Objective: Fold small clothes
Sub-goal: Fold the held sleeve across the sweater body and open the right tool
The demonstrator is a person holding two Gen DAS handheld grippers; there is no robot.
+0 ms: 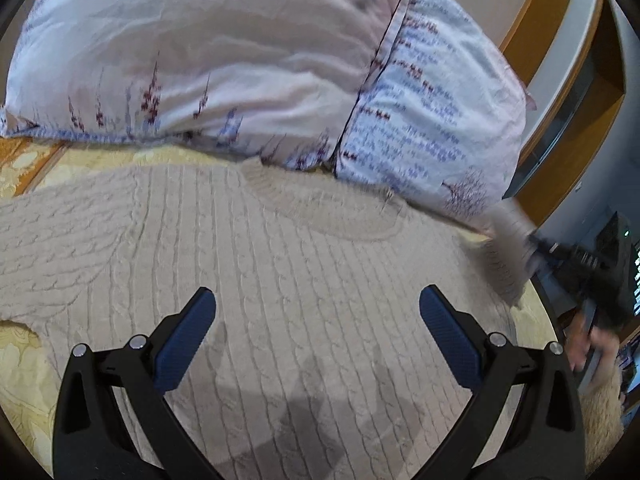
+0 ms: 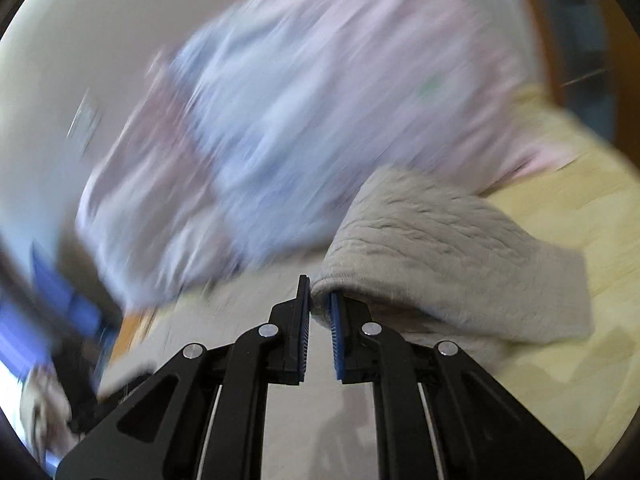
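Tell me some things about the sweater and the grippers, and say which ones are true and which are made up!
1. The left hand-held gripper is open above the sweater. True.
2. The right hand-held gripper holds nothing. False: it is shut on a cuff-like edge of the sweater and lifts it.
3. The sweater is bright red. False: it is beige cable knit.
4. A flowered pillow lies past the sweater's collar. True.
5. The sweater lies on a bare wooden floor. False: it lies on a yellow patterned cover.
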